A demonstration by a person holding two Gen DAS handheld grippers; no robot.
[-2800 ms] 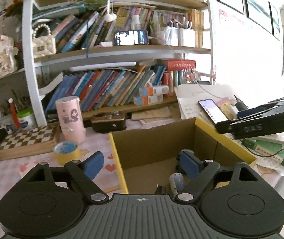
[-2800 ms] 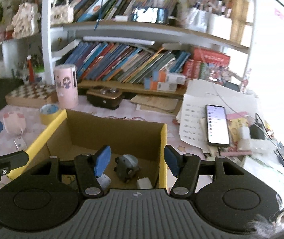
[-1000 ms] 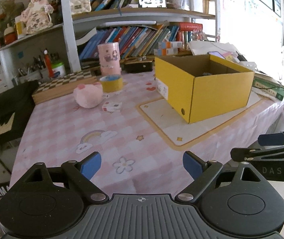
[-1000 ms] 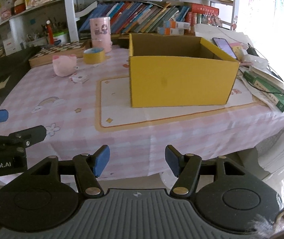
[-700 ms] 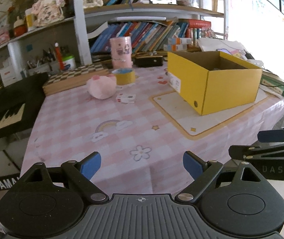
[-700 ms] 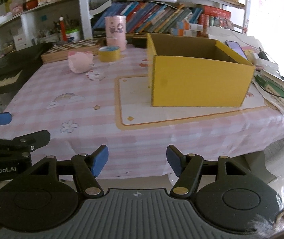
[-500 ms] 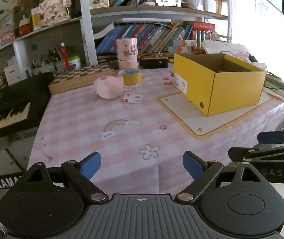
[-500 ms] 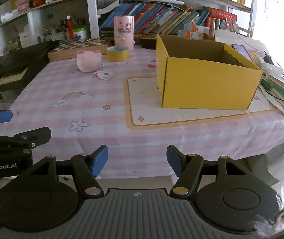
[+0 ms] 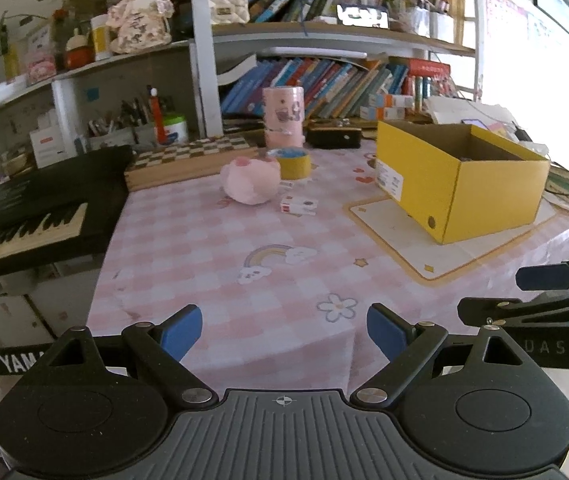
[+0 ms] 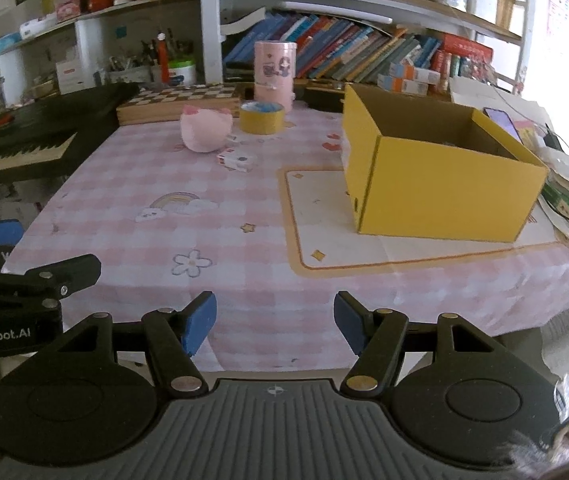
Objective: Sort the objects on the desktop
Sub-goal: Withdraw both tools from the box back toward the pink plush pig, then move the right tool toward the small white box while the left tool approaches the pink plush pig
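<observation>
Both grippers' fingers (image 9: 182, 332) apart and empty; reaching far for the pink plush toy (image 9: 250, 181) risks knocking the small white card box (image 9: 298, 205).

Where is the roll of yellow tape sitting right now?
The yellow tape roll lies flat on the checked tablecloth at the far side, just in front of the pink canister and right of the pink plush.

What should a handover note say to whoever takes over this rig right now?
Left gripper: open, empty, off the table's near edge.
Right gripper: open, empty, beside it.
Yellow box: on the mat, right side; some items seem to be inside, hard to make out.
Left out: pink plush, tape roll, small carton, pink canister at the back.
Left to do: box those.
</observation>
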